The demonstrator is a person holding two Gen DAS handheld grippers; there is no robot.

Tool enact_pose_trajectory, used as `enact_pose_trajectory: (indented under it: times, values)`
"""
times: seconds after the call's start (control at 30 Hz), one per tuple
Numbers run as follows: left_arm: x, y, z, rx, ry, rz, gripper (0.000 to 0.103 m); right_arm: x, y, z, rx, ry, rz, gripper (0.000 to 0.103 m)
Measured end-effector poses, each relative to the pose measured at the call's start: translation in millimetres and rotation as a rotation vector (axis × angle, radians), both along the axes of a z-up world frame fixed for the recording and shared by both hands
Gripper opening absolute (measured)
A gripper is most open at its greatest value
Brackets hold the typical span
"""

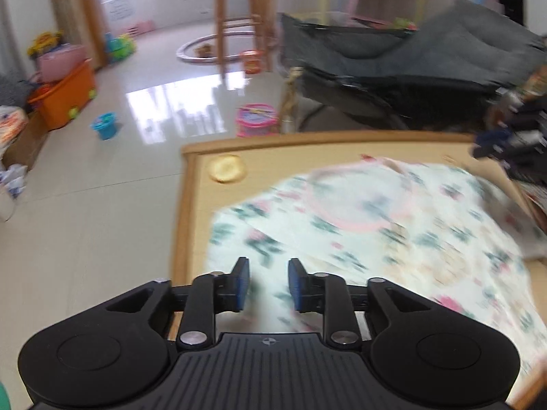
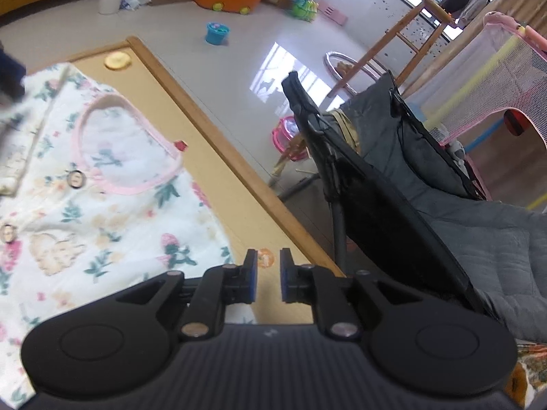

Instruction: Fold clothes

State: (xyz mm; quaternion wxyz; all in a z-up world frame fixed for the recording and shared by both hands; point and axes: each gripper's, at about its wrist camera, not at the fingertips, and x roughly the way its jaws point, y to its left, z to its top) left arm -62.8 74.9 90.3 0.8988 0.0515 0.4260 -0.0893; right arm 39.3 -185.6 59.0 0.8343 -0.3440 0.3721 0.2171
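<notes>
A white floral top with a pink-trimmed neckline and round buttons lies spread on the light wooden table. My left gripper hovers over the near left part of the cloth, its blue pads apart and nothing between them. In the right wrist view the same top fills the left side, neckline towards the far corner. My right gripper sits just past the garment's right edge over bare table, open by a narrow gap that holds nothing.
A yellow round disc lies at the table's far corner. A grey padded folding chair stands close beside the table's edge. On the shiny floor are a pink toy drum, a blue bucket and an orange bin.
</notes>
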Motion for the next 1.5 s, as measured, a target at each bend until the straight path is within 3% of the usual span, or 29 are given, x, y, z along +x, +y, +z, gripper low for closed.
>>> enact_pose_trajectory:
  times: [0.07, 0.17, 0.33, 0.37, 0.5, 0.73, 0.93, 1.0, 1.07, 1.33, 1.5]
  values:
    - [-11, -9, -1, -0.019, 0.005, -0.034, 0.046, -8, -4, 6, 0.032, 0.022, 0.005, 0.012]
    - [-20, -25, -4, -0.033, 0.008, -0.063, 0.053, -23, -9, 14, 0.068, 0.051, 0.01, 0.012]
    - [-17, -48, -14, -0.023, 0.029, -0.04, 0.053, -47, -19, 20, 0.075, 0.053, 0.011, 0.012]
    - [-16, -52, -17, -0.013, 0.042, -0.036, 0.048, -51, -21, 21, 0.074, 0.051, 0.011, 0.012]
    - [-15, -60, -21, 0.031, 0.049, -0.031, 0.045, -60, -32, 25, 0.082, 0.038, 0.003, 0.012]
    - [-19, -64, -11, 0.005, 0.046, -0.045, 0.044, -64, -44, 18, 0.097, 0.041, -0.014, 0.012]
    - [-16, -76, -16, 0.048, 0.055, -0.065, 0.044, -65, -48, 10, 0.11, 0.049, -0.017, 0.012]
    - [-15, -76, -18, 0.06, 0.059, -0.057, 0.037, -65, -49, 10, 0.112, 0.047, -0.016, 0.012]
    - [-13, -72, -19, 0.039, 0.066, -0.049, 0.022, -66, -51, 10, 0.116, 0.044, -0.016, 0.012]
    - [-15, -71, -20, 0.018, 0.07, -0.073, 0.006, -68, -54, 10, 0.128, 0.041, -0.014, 0.012]
    - [-17, -65, -12, 0.013, 0.051, -0.058, 0.002, -70, -56, 11, 0.122, 0.046, -0.014, 0.012]
